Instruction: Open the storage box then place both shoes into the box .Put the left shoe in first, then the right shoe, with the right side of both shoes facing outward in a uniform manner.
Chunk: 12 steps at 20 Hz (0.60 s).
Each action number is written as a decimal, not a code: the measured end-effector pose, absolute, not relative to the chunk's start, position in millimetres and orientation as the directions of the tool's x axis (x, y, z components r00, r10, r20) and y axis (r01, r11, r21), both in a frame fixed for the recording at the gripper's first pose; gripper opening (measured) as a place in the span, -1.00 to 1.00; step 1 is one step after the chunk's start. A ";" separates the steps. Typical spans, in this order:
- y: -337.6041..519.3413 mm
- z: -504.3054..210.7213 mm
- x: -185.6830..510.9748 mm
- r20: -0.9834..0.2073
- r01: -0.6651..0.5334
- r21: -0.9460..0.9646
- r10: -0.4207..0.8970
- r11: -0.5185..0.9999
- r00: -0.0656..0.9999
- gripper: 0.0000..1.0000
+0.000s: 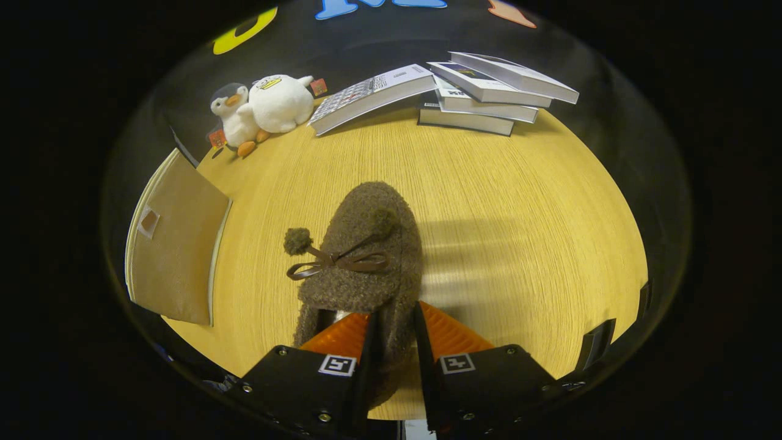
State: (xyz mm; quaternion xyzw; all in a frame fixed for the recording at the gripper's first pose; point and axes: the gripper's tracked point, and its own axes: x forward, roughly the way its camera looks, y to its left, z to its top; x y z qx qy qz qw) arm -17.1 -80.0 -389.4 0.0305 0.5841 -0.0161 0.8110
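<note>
Fingers (394,342) nearly closed, pinching shoe (366,250) side wall.

brown fuzzy shoe (366,256) w/ dark brown bow; tan storage box (174,244) at 9 o'clock; white plush penguins (263,110), orange feet; pale wood-grain table (519,214).

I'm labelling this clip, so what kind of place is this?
Probably a staged tabletop in a recording booth: a light wooden table against black cloth, with stacked paperback books and two white plush birds as props. The tool is shut on a brown fuzzy slipper.
</note>
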 end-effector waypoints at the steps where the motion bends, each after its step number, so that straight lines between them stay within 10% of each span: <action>1: -86.7 -397.1 -13.7 -0.939 0.105 0.017 -0.020 0.994 0.343 -0.30; 2: -84.1 -393.6 -12.7 -0.942 0.131 0.041 -0.006 0.991 0.336 -0.98; 12: -40.9 -345.6 7.3 -0.919 0.258 0.228 0.120 0.939 0.376 -0.97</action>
